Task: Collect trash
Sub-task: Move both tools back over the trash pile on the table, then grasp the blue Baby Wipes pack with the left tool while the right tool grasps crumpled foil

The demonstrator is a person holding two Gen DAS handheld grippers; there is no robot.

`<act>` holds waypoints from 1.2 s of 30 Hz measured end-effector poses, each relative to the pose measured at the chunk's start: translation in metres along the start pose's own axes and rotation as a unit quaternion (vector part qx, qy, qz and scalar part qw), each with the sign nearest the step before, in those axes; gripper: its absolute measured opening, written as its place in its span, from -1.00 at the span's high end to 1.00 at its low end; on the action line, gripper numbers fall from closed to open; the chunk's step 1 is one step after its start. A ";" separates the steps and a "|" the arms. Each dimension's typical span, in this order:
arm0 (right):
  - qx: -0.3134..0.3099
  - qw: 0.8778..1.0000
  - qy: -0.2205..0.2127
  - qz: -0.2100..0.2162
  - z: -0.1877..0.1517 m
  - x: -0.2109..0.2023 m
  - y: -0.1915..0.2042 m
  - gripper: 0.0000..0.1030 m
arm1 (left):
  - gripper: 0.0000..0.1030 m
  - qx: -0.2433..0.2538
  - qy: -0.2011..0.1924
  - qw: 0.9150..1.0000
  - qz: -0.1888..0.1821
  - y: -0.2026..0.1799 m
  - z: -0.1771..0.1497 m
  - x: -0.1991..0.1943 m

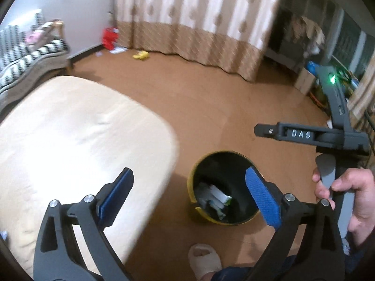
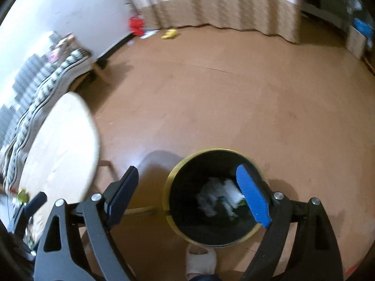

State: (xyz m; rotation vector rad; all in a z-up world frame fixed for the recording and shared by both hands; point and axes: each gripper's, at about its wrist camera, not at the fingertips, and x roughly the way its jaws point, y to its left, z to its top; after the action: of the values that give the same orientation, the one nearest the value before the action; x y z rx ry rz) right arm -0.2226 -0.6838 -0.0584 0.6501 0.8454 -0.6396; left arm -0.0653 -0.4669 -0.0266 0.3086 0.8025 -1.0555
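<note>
Right wrist view shows the right gripper (image 2: 187, 196) and the left gripper (image 1: 189, 196) both wide apart and empty above the yellow-rimmed bin (image 2: 167, 194), low in frame, with wrappers (image 2: 218, 199) inside, so remaining yellow litter (image 2: 170, 34) at upper left likely comes next.

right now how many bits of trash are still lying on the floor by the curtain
2 that I can make out: a yellow item near the curtain hem and white paper scraps beside the red object in the corner. Blur may hide more.
</note>
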 end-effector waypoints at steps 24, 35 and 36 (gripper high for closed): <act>-0.373 0.898 0.099 0.209 -0.149 0.010 0.435 -0.61 | -0.85 -0.222 -0.022 0.946 0.236 0.318 -0.190 -0.259; -0.417 0.876 0.127 0.207 -0.180 0.042 0.491 -0.61 | -0.85 -0.169 0.024 0.966 0.196 0.324 -0.208 -0.213; -0.419 0.875 0.127 0.206 -0.181 0.044 0.492 -0.61 | -0.84 -0.168 0.028 0.966 0.196 0.325 -0.209 -0.209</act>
State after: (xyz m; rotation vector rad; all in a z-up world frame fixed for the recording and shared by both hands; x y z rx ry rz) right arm 0.0746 -0.2495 -0.0581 0.0957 1.0797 0.2324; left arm 0.0723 -0.0508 -0.0656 0.1970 0.9114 -0.5301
